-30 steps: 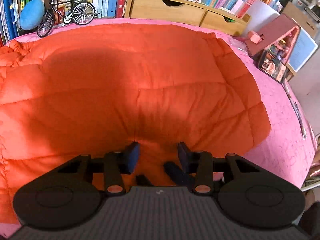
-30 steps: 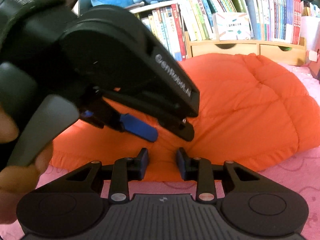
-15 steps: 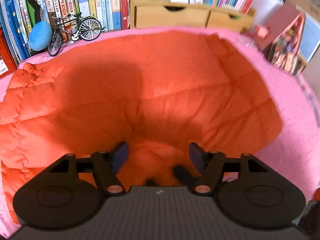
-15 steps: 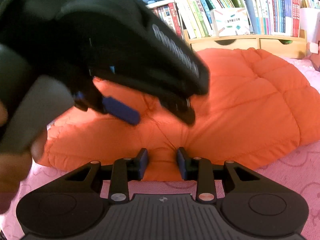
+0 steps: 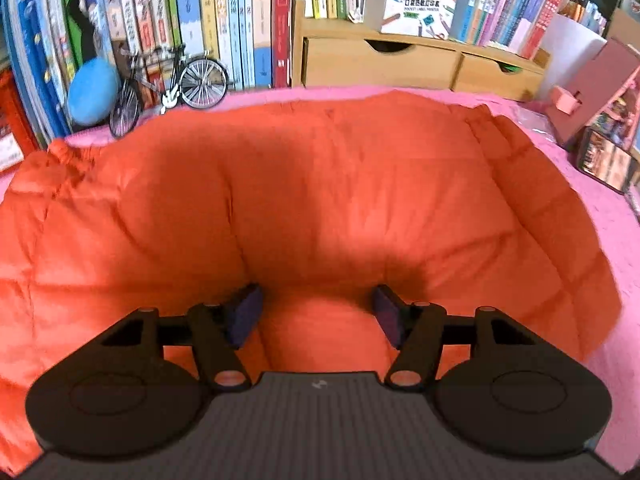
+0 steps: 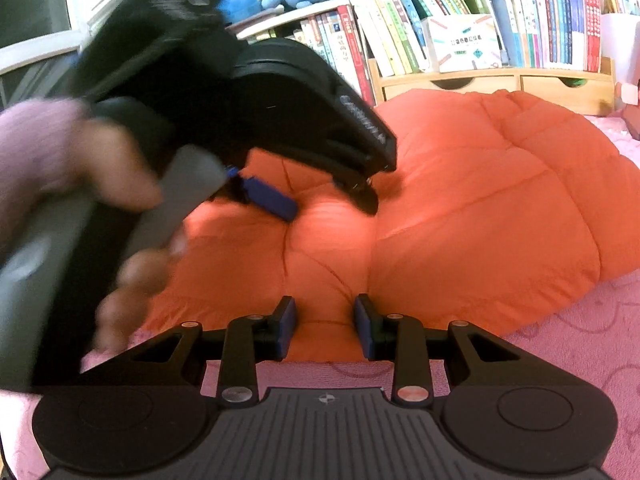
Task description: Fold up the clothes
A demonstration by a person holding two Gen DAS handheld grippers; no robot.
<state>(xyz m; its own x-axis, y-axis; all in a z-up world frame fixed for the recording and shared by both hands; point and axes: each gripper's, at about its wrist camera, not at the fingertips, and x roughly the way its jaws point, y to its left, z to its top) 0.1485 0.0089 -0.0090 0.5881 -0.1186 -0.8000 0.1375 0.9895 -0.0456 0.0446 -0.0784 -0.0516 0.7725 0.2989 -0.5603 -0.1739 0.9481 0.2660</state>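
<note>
Now we see: jacket (image 5: 340, 200) orange, puffy, spread on pink cloth (image 6: 560, 344) before the bookshelf (image 5: 240, 20) | left gripper (image 5: 316, 312) jaws just opened, wide apart, a fabric bulge between them, pads clear of it | right gripper (image 6: 325, 326) clamped on the jacket's near edge | hand (image 6: 72, 176) holds left gripper over the jacket.

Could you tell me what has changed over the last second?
The left gripper has just been opening its jaws, letting go of the fold of the orange down jacket and lifting away. The right gripper has stayed clamped on the jacket's near edge, and the jacket stays on the pink tablecloth.
</note>
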